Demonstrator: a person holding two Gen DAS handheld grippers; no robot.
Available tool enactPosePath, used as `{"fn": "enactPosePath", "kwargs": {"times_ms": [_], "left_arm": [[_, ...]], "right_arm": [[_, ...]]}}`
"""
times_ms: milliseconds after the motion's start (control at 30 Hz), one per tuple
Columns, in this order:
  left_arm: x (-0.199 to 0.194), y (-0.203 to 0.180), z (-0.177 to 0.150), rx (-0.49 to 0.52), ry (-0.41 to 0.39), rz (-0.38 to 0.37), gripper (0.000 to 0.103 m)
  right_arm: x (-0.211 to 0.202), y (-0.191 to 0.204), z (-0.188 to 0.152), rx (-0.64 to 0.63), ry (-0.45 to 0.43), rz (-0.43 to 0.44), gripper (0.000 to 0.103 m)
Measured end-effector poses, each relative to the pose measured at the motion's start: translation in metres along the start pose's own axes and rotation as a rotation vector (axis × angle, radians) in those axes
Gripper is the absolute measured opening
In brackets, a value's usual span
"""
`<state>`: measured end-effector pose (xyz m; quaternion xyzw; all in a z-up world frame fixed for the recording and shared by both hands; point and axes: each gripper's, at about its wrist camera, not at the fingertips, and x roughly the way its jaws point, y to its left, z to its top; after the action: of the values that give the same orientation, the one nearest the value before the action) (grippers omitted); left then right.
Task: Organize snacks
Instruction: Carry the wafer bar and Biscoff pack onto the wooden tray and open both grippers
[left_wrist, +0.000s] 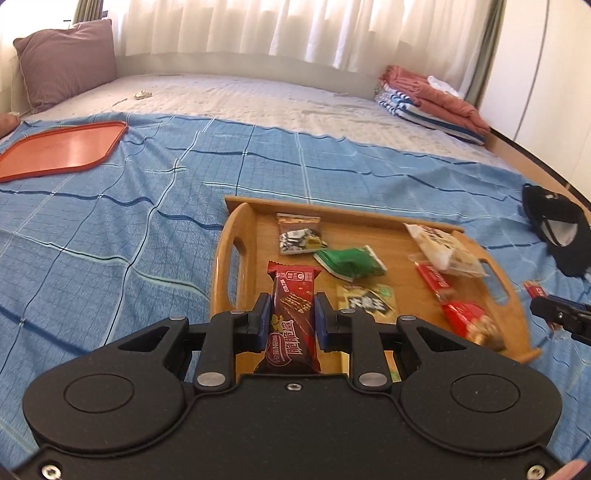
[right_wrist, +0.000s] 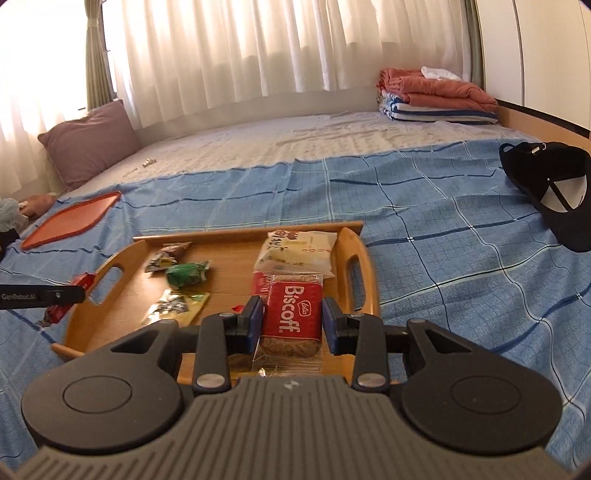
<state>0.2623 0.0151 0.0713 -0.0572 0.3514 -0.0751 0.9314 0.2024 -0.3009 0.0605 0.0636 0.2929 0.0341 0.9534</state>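
Evidently both claws were loaded: the left claw (left_wrist: 291, 314) gripped a red wafer bar (left_wrist: 293, 317), the right claw (right_wrist: 291, 319) a Biscoff pack (right_wrist: 293, 314), above the wooden tray (left_wrist: 236, 236). Best carried level (squeeze unchanged) toward the orange tray (left_wrist: 62, 149) at ten o'clock.

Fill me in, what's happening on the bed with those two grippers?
A person is sorting snacks with two handheld grippers. The left gripper is shut on a red Nestle wafer bar; the right gripper is shut on a red Biscoff pack. Both are held above the wooden tray, where several other packets still lie. An orange tray sits bare farther off on the blue checked sheet.
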Motion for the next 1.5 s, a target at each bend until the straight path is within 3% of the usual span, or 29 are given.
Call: {"fn": "enactPosePath", "kwargs": {"times_ms": [267, 633, 1500], "left_arm": [[0.048, -0.004, 0.011, 0.004, 0.042, 0.006, 0.023], [0.096, -0.008, 0.015, -0.008, 0.094, 0.034, 0.023], [0.125, -0.009, 0.032, 0.024, 0.032, 0.075, 0.026]], "right_arm": [[0.044, -0.015, 0.004, 0.047, 0.060, -0.011, 0.039], [0.083, -0.015, 0.002, 0.003, 0.105, -0.032, 0.039], [0.112, -0.022, 0.011, -0.007, 0.094, -0.014, 0.039]]}}
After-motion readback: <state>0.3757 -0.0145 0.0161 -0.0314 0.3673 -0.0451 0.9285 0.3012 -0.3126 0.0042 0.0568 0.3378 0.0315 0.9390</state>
